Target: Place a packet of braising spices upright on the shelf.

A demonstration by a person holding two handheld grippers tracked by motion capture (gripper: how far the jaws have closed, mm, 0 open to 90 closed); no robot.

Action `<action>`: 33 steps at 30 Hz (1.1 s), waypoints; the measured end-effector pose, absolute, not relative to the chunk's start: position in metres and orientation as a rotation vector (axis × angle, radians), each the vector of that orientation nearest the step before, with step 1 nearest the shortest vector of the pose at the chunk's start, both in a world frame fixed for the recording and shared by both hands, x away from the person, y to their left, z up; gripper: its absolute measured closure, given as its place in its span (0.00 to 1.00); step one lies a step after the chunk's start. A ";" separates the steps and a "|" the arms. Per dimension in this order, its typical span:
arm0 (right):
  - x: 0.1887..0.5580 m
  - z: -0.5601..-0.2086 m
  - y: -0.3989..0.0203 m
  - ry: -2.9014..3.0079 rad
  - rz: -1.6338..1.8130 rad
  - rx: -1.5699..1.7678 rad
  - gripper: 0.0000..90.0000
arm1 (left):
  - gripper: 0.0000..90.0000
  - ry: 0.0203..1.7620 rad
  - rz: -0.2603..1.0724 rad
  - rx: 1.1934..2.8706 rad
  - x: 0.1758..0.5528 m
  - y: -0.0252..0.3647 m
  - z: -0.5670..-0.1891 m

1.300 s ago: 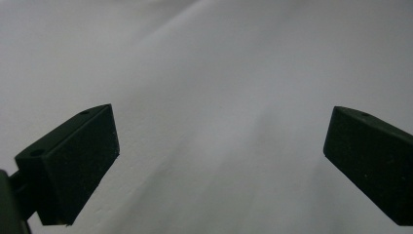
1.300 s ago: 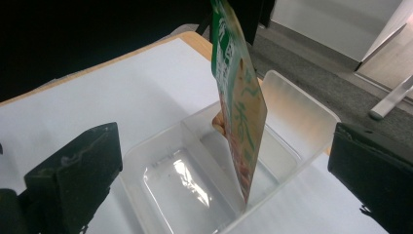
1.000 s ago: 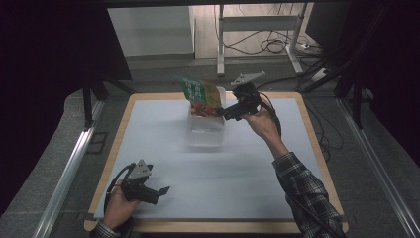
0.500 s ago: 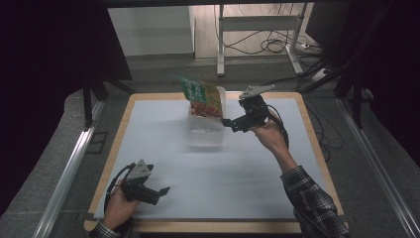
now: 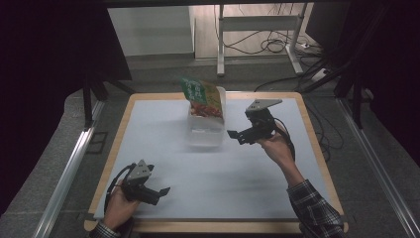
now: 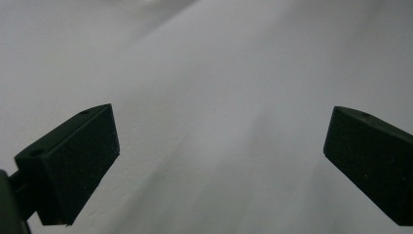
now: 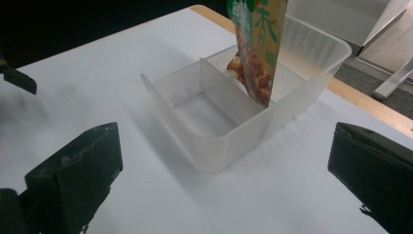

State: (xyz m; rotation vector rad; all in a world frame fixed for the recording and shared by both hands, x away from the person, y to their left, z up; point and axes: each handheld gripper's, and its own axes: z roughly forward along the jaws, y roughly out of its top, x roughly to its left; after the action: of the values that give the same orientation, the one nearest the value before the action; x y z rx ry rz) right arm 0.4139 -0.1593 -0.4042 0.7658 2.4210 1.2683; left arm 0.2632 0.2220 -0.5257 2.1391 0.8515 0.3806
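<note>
Container: a clear divided container (image 5: 204, 130) is set on the white mat (image 5: 163, 148).
Packet: a printed food packet (image 5: 203, 97) is stood upright in its far compartment (judged already placed).
Right gripper (image 5: 236, 134): held just beside the container, jaws spread, empty.
Left gripper (image 5: 161, 191): kept well apart from it, jaws wide.
Remaining: nothing evident.

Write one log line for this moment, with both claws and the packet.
left claw open, idle | right claw open, beside bin | packet upright in far compartment

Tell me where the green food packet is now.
In the high view, the green printed food packet stands in the far compartment of the clear plastic divided tub, left of the right gripper.
</note>
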 end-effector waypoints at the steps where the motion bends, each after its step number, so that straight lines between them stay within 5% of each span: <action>1: 0.414 -0.404 -0.159 2.421 1.268 0.766 0.00 | 0.00 0.852 0.381 2.139 0.263 0.222 -0.526; 33: 0.368 -0.426 -0.202 2.381 1.200 0.817 0.00 | 0.00 0.853 0.387 2.141 0.262 0.221 -0.525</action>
State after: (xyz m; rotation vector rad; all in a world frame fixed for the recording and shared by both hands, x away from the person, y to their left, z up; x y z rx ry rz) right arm 0.3684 -0.2016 -0.4261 0.8169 2.3808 1.1999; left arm 0.2624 0.2212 -0.5255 2.1407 0.8532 0.3874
